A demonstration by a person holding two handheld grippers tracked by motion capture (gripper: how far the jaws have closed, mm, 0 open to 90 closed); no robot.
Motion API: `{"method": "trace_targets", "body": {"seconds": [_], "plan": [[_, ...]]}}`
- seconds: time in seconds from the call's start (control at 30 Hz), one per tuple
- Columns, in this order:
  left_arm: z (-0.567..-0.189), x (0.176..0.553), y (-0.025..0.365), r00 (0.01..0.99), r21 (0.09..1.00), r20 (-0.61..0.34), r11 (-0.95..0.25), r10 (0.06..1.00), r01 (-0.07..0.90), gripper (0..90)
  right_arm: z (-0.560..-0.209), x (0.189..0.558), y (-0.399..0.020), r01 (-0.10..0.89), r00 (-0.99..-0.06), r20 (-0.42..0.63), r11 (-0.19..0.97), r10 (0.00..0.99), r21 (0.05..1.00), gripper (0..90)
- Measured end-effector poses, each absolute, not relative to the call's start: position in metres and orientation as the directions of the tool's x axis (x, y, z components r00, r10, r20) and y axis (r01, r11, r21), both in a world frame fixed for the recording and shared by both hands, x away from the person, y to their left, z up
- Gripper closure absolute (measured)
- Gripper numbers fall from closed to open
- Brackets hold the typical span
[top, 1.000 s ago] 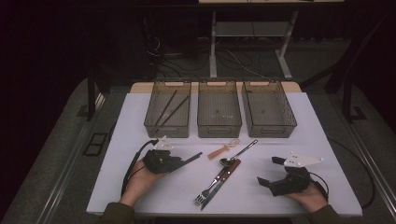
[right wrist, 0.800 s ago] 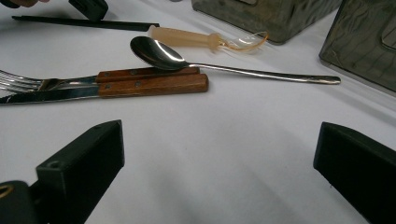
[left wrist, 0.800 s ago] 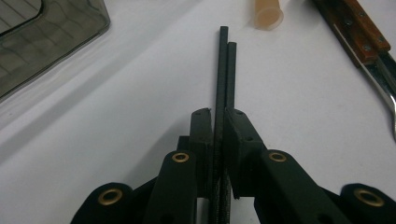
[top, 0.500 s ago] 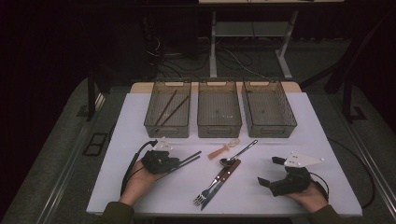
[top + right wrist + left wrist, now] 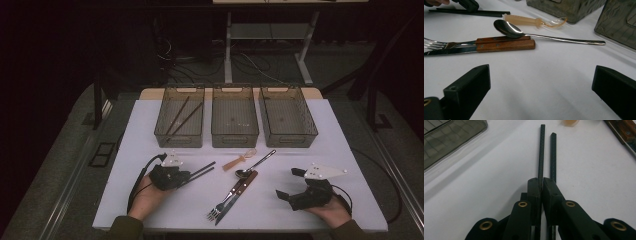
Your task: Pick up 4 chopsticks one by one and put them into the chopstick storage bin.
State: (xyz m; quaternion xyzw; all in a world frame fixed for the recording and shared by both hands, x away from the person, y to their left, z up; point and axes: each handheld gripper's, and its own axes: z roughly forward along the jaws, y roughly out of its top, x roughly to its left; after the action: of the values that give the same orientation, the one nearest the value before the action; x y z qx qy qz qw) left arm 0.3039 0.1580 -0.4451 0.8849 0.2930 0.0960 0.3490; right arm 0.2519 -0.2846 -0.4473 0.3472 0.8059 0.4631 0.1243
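Left grip: because the left tray already holds two, my left gripper has just been closing, jaws now pinching the chopsticks.
Right gripper: jaws spread, waiting near the fork.

I see three bins in a row at the table's far edge | spare chopsticks in the left bin | my left gripper front left, black chopsticks between its jaws | plastic spoon, metal spoon, knife and fork at centre | right gripper front right
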Motion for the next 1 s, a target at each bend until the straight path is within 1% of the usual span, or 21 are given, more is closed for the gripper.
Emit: {"method": "trace_targets", "body": {"seconds": [0.1,0.5,1.0], "plan": [[-0.445,0.305,0.159,0.812,0.673,-0.045,-0.583,0.583,0.455,85.5,-0.448,0.252,-0.284,0.445,-0.728,0.121,0.332,0.675,0.832,1.6],[-0.442,0.308,0.158,0.83,0.662,-0.032,-0.61,0.556,0.434,86.1,-0.447,0.252,-0.285,0.444,-0.729,0.121,0.331,0.674,0.833,1.6],[-0.428,0.316,0.165,0.819,0.678,-0.097,-0.565,0.566,0.471,86.2,-0.448,0.252,-0.284,0.447,-0.728,0.123,0.331,0.674,0.831,1.6]]}}
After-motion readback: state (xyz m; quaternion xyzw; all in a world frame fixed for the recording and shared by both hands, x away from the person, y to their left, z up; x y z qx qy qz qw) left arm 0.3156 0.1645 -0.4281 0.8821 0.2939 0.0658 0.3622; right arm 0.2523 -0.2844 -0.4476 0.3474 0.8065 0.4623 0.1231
